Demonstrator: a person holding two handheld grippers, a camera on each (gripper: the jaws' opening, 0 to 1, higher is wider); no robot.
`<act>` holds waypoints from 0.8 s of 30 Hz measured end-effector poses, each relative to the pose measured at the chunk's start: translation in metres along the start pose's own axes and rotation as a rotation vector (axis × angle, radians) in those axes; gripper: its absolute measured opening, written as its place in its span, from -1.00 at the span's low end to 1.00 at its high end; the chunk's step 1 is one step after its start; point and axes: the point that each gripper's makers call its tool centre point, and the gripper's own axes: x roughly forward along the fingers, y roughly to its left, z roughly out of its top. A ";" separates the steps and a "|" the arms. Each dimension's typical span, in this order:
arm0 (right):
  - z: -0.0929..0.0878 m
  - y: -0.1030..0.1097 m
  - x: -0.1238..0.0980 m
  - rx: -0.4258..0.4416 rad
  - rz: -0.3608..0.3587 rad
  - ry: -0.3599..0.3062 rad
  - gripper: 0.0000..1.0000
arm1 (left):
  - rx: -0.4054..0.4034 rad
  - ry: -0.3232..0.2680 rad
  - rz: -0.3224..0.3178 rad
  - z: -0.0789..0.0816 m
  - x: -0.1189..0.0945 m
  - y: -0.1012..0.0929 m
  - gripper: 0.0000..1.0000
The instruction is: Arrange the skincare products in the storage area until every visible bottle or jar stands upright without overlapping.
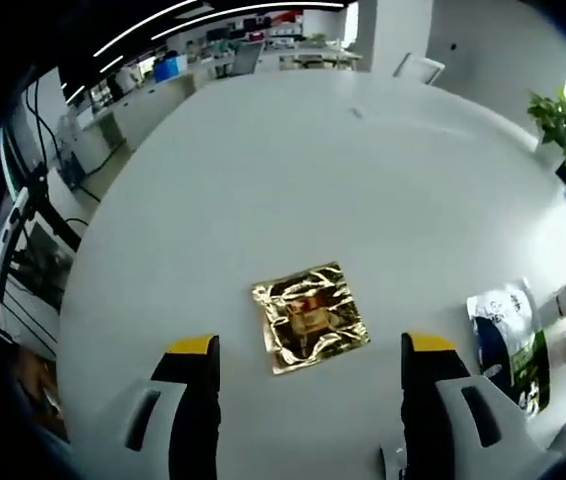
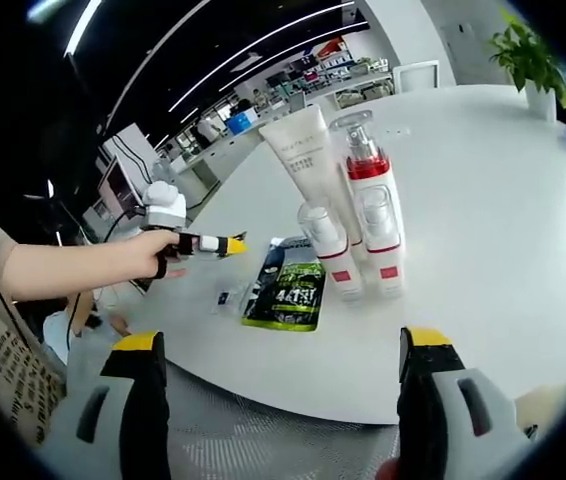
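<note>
Bottles stand upright in a tight bunch on the white table (image 2: 483,250) in the right gripper view: a white tube (image 2: 308,160) at the back, a tall pump bottle (image 2: 373,205) with a red band, and a small bottle (image 2: 328,245) in front, touching or nearly so; a dark packet (image 2: 288,290) lies flat just beside them; the right gripper (image 2: 278,375) has its jaws wide apart, holding nothing; a hand (image 2: 148,255) holds the left gripper (image 2: 228,243) near the packet. In the left gripper view, the left gripper's jaws are spread wide and hold nothing, near a gold foil square (image 1: 308,317); the packet lies at the table edge.
</note>
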 end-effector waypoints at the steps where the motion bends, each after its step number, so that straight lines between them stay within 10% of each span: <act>1: 0.000 0.000 0.000 0.001 -0.002 0.000 0.95 | 0.008 0.002 0.000 0.001 0.001 0.000 0.36; 24: 0.004 -0.005 -0.003 0.008 -0.025 -0.030 0.93 | 0.027 0.010 -0.031 0.006 0.001 -0.009 -0.29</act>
